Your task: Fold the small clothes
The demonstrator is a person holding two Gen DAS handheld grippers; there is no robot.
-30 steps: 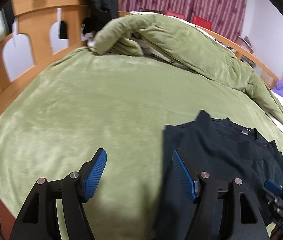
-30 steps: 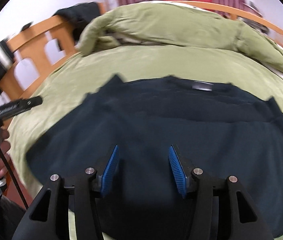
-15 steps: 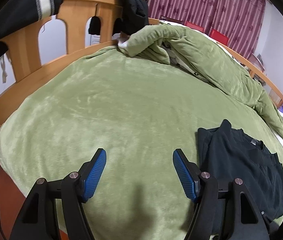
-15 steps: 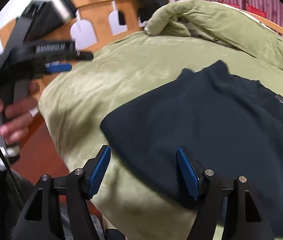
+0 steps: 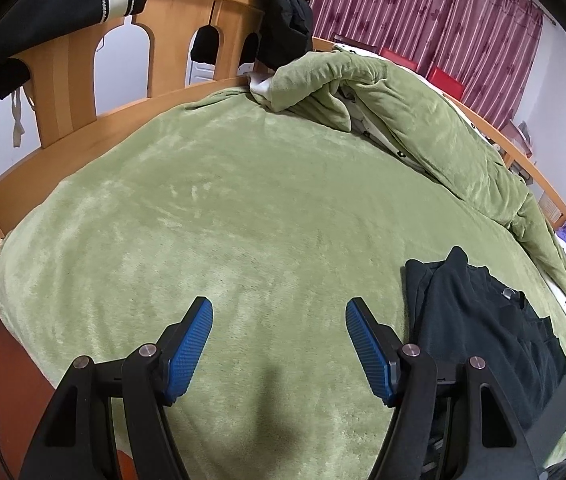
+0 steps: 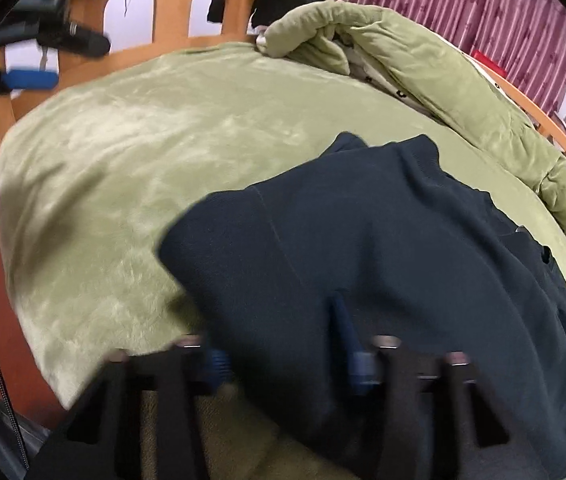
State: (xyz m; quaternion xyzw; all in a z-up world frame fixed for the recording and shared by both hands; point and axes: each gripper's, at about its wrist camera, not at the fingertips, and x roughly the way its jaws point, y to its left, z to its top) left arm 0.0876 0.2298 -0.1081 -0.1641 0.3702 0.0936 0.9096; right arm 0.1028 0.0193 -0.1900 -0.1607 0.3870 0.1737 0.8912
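Our left gripper (image 5: 279, 344), black w/ blue ribbed pads, sits at the bottom centre of the left wrist view, jaws spread wide w/ nothing between them, over the green plush blanket (image 5: 223, 216) covering the bed. The dark navy knit garment (image 5: 483, 340) lies flat on that blanket at the lower right of this view, just right of our right-hand pad and apart from it. A bunched green quilt (image 5: 403, 112) runs along the upper right; the wooden bed frame (image 5: 75, 72) curves across the upper left w/ dark clothes draped over it. Maroon striped curtains (image 5: 423, 20) fill the top right.

In the right wrist view our right gripper (image 6: 283, 352) is at bottom centre, badly blurred. The navy garment (image 6: 403, 260) covers the lower right half of the frame and drapes over the pads, so we can't tell whether the jaws are clamped on the cloth or apart. The left gripper (image 6: 31, 60) shows blurred at upper left.
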